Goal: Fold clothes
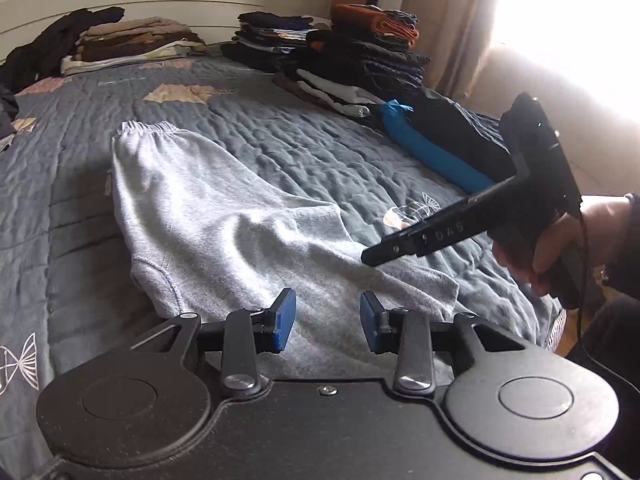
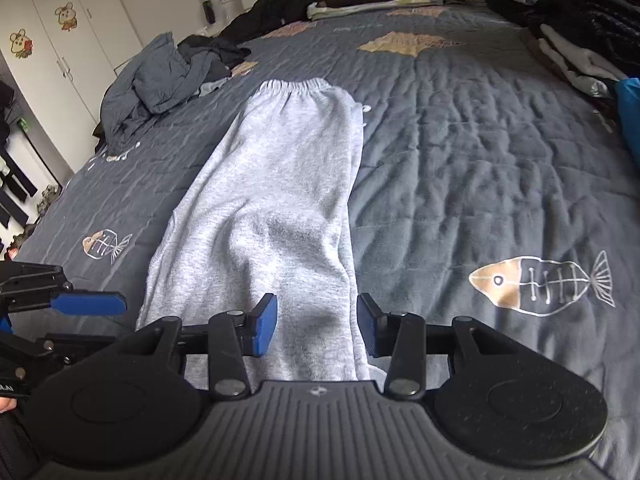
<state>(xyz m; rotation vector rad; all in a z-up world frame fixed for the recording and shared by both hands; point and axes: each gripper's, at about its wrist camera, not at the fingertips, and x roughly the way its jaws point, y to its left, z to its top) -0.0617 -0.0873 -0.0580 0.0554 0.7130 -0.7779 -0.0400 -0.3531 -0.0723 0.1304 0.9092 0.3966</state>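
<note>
Bare quilt (image 2: 480, 168) beside sweatpants (image 2: 280, 184); folded stacks (image 1: 360, 64) line far edge.

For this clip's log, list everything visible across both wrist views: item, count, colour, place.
Grey fleece sweatpants: one, light grey, laid lengthwise mid-bed, elastic waistband at the far end.
Quilted bedspread with fish-skeleton prints: one, slate blue, covering the bed.
Folded clothes stacks: several, mostly dark with orange on top, along the far right edge.
Folded brown and beige pile: one, by the headboard.
Blue folded garment: one, bright blue, right edge.
Crumpled unfolded clothes: one heap, grey-blue and black, left side.
White wardrobe with cartoon stickers: one, left wall.
Curtain: beige, beside a bright window.
Left gripper: black, blue pads, jaws open over the near end of the sweatpants.
Right gripper: same, jaws open.
Hand: one, holding the right gripper.
</note>
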